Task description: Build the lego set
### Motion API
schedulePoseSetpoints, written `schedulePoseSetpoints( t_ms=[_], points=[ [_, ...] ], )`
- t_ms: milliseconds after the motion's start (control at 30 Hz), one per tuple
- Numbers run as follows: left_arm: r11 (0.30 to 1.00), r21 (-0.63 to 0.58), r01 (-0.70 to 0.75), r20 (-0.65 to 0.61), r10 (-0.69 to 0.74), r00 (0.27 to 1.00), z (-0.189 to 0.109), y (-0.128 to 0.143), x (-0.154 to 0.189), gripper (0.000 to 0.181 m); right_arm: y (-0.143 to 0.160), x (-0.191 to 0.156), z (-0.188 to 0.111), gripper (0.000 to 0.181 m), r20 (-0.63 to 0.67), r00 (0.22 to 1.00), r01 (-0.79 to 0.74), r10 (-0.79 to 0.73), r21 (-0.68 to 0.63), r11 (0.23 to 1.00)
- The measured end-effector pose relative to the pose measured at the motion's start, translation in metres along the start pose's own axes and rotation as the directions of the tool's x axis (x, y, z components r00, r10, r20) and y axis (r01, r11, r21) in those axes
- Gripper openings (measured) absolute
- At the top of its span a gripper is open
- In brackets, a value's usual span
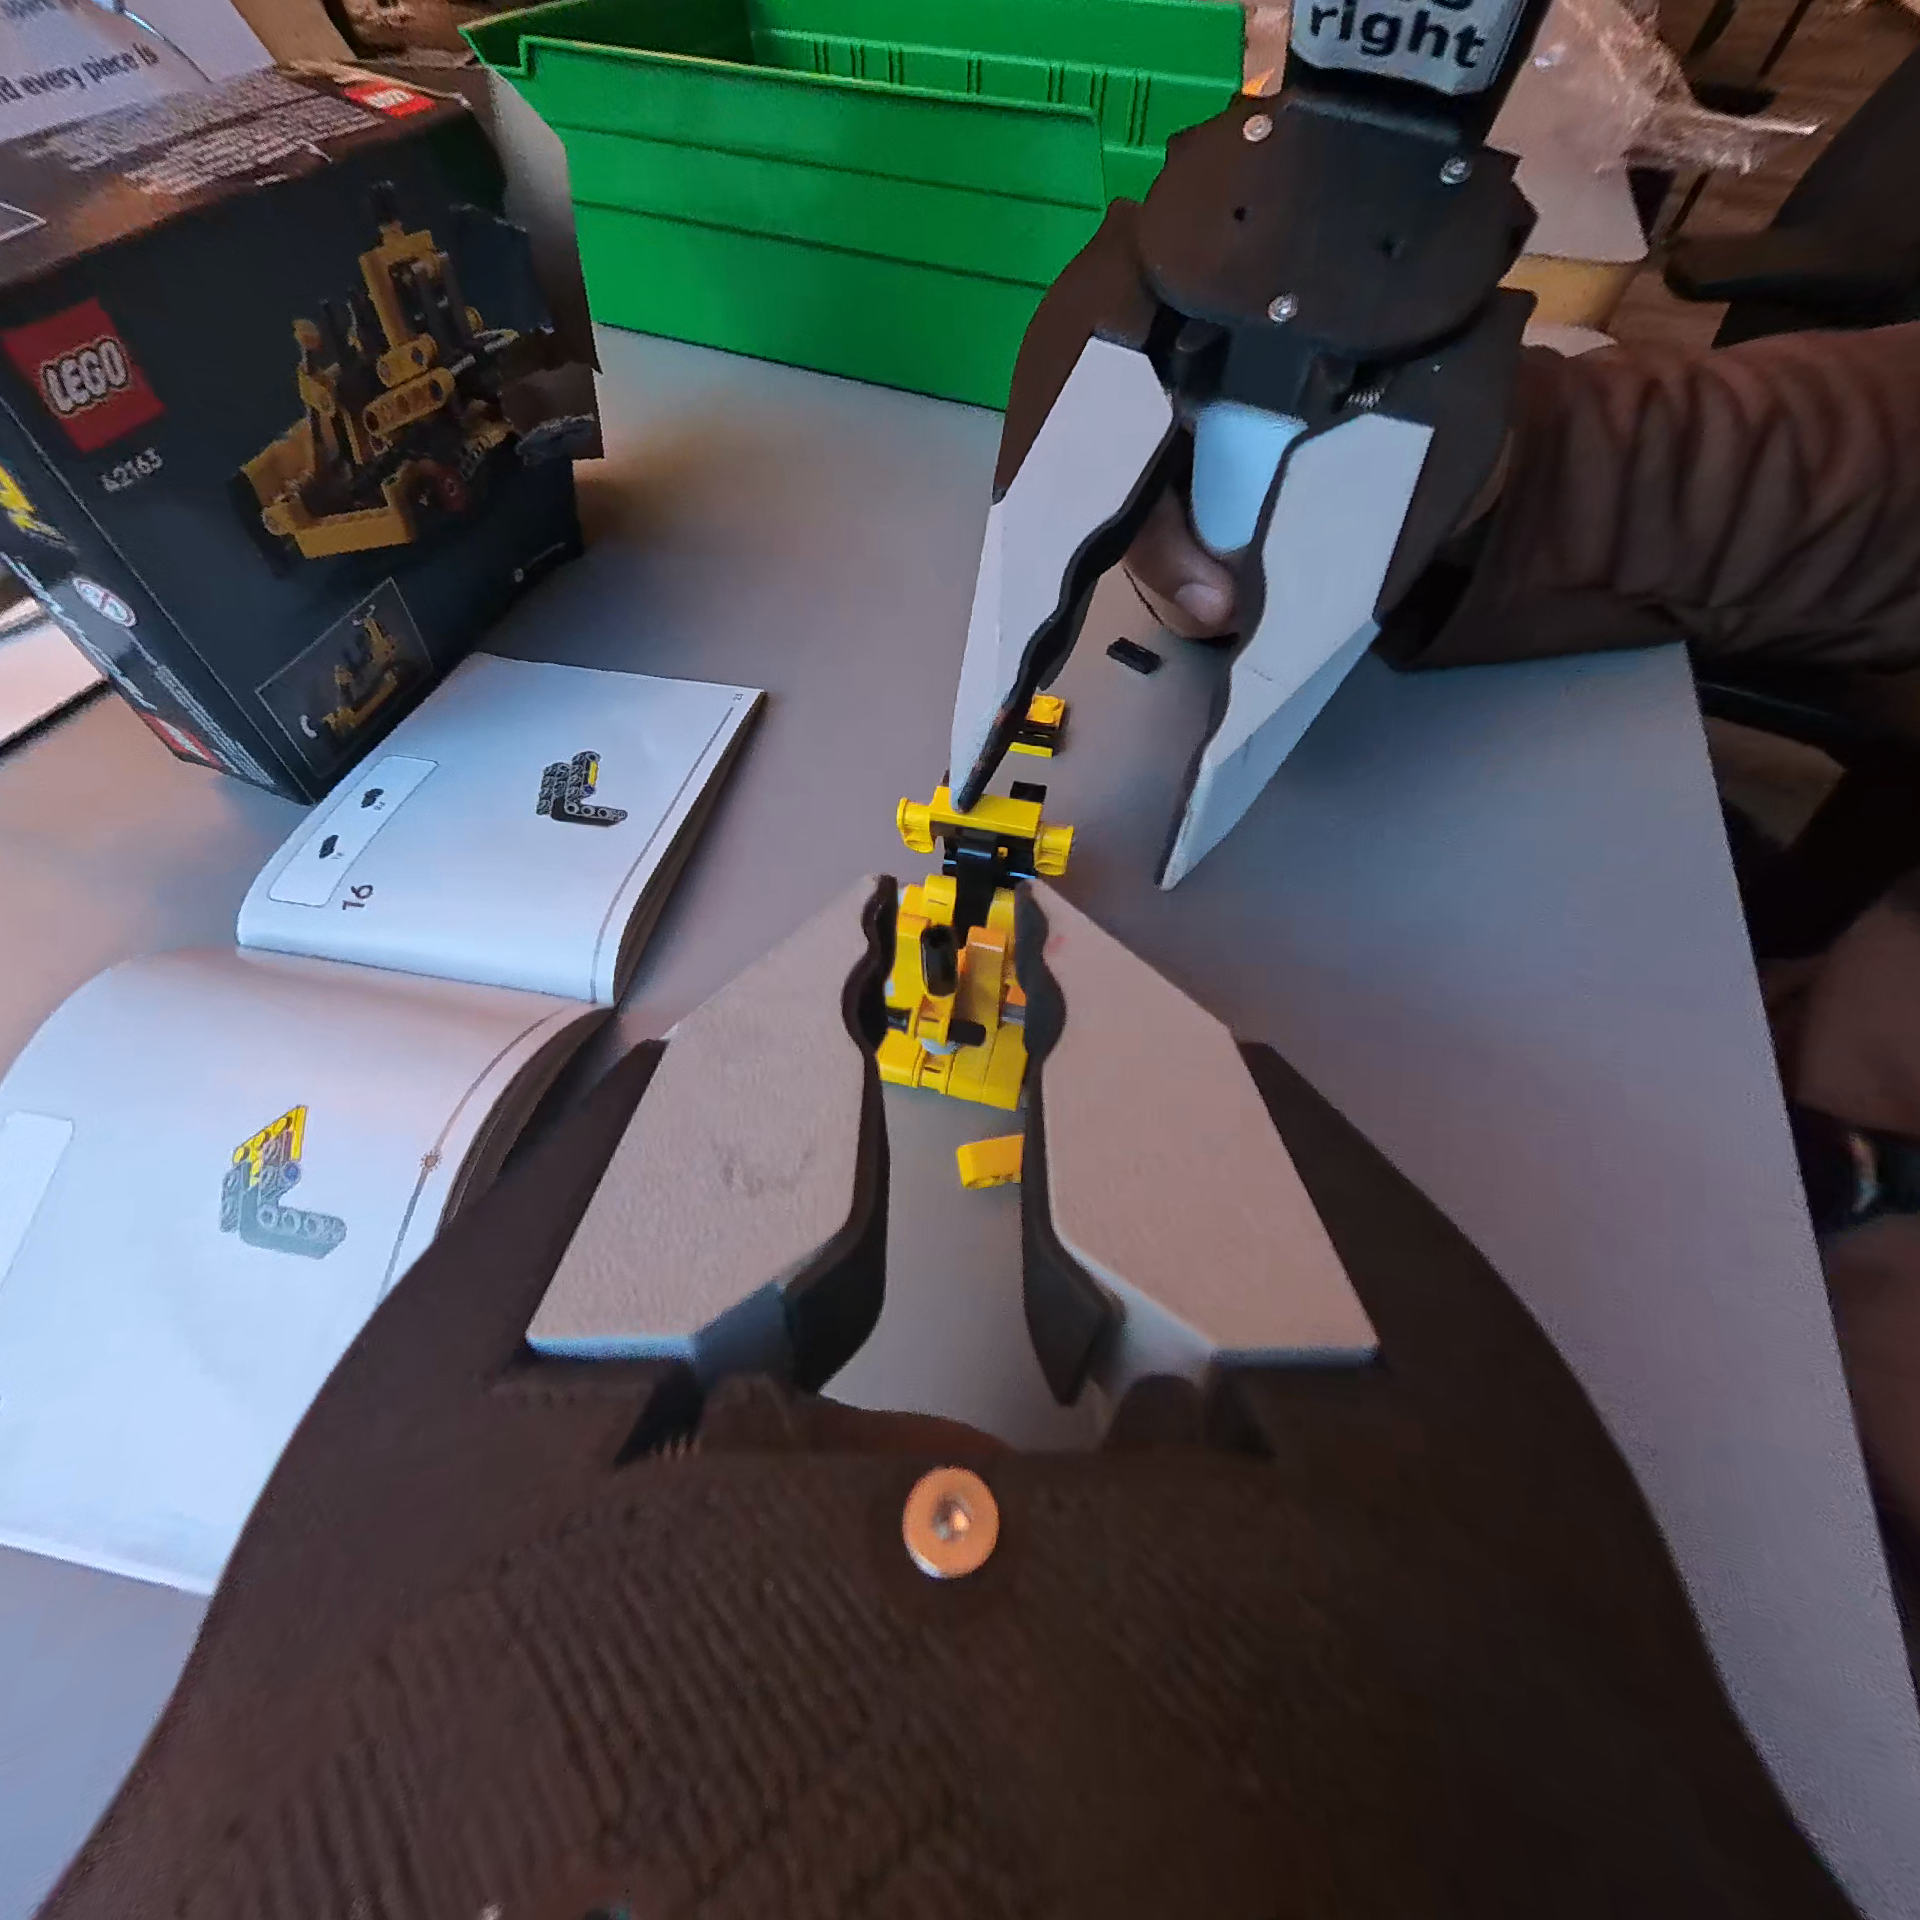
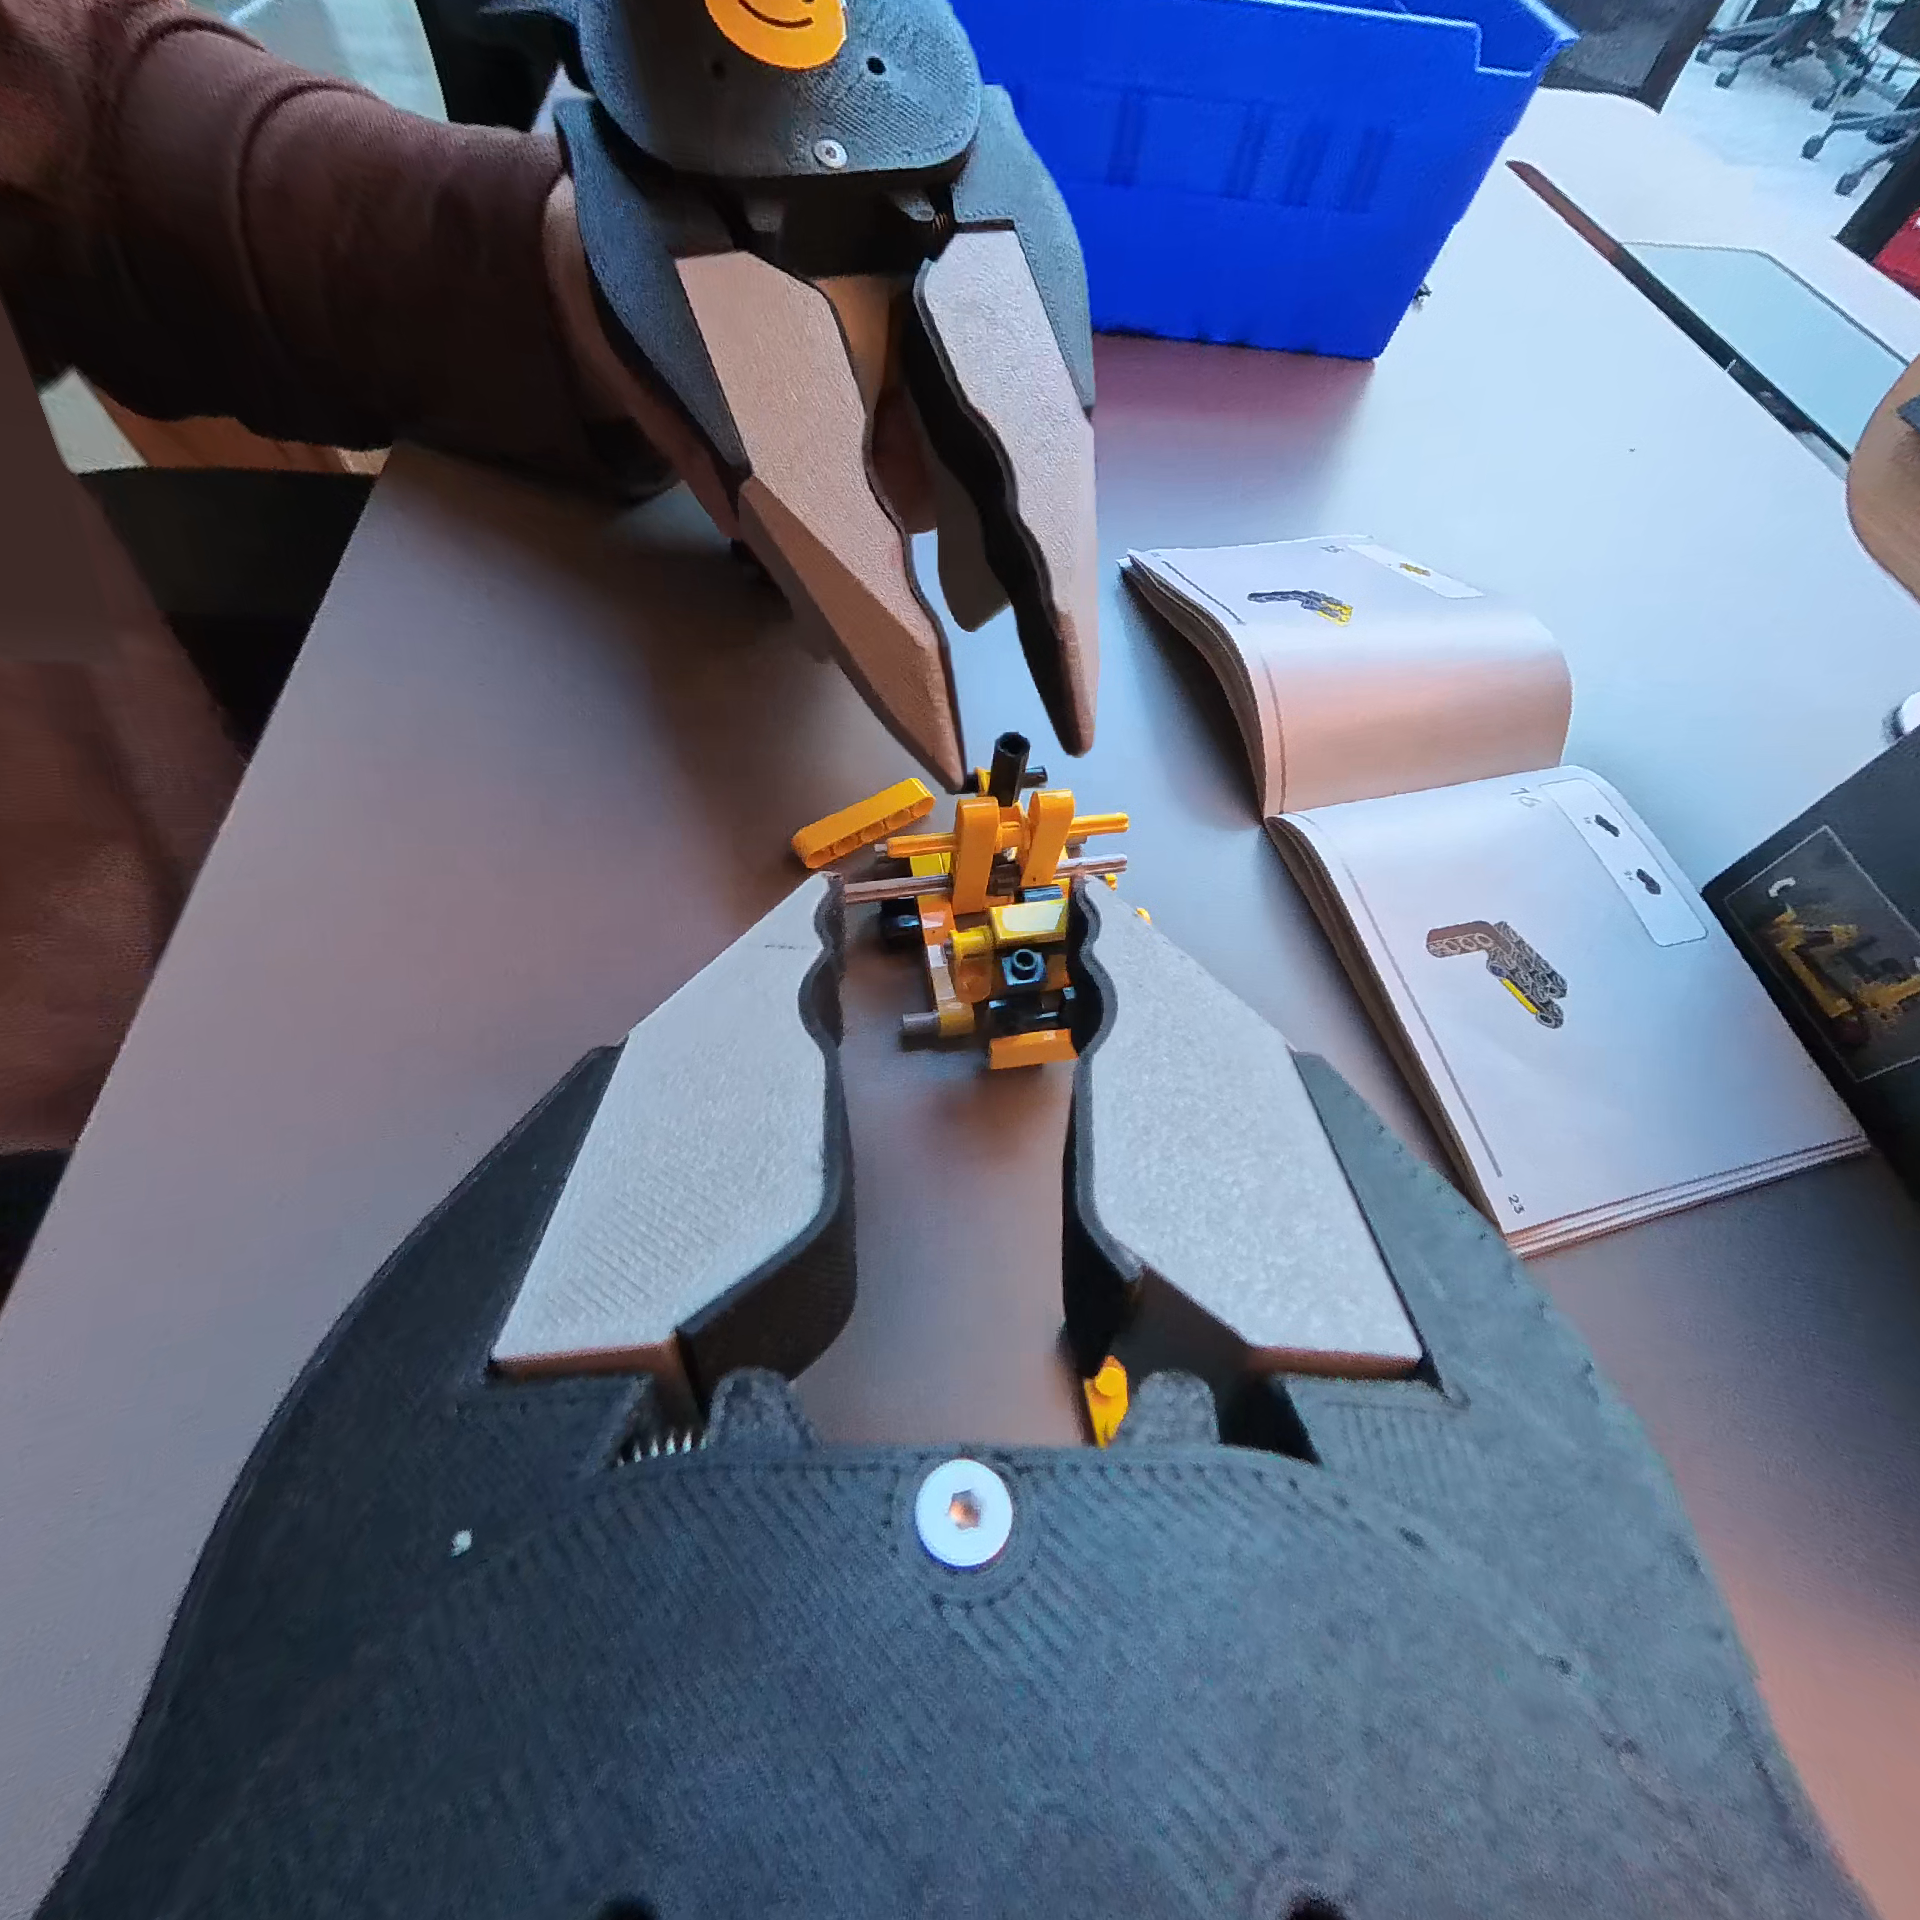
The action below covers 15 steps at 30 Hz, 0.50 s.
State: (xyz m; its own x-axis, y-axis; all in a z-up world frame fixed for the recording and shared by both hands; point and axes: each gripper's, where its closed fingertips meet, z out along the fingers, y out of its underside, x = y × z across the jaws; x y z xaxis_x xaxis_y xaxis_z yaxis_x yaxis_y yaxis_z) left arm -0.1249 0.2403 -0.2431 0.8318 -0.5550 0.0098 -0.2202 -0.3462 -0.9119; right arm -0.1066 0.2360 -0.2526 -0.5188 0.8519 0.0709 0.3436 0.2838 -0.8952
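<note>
Lego model [image 1: 961,977]: small yellow and black build, on the grey surface [image 1: 1455,1039], between both tools.
Surface: also holds the green bin [image 1: 831,187], the set box [image 1: 281,416] and the open booklet [image 1: 488,831].
Left tool [image 1: 951,894]: its tips sit on each side of the model's body and look squeezed on it.
Right tool [image 1: 1060,842]: spread wide, holding nothing; one tip touches the yellow cross piece on top.
Loose bits: a yellow beam [image 2: 862,821] lies just beside the model; a few more small parts [image 1: 1039,717] lie near.
How it feels, I think: light, hard and slippery, and the thin pins could pop off.
Best place to hold, I think: the chunky yellow body low down, not the thin sticks.
</note>
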Motion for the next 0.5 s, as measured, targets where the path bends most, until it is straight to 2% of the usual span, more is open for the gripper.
schedulePoseSetpoints(
  t_ms=[400, 500],
  points=[
    [0.997, -0.071, 0.036, -0.056, -0.040, 0.998, 0.015, 0.003, 0.007, 0.025, 0.000, -0.002, 0.000, 0.043, 0.001, 1.000, 0.023, -0.023, 0.004, 1.000],
    [0.998, -0.017, 0.060, -0.055, -0.060, 0.997, 0.008, -0.001, 0.009, 0.024, 0.001, -0.002, 0.001, 0.043, -0.010, 0.999, 0.047, -0.047, -0.001, 0.999]
  ],
)
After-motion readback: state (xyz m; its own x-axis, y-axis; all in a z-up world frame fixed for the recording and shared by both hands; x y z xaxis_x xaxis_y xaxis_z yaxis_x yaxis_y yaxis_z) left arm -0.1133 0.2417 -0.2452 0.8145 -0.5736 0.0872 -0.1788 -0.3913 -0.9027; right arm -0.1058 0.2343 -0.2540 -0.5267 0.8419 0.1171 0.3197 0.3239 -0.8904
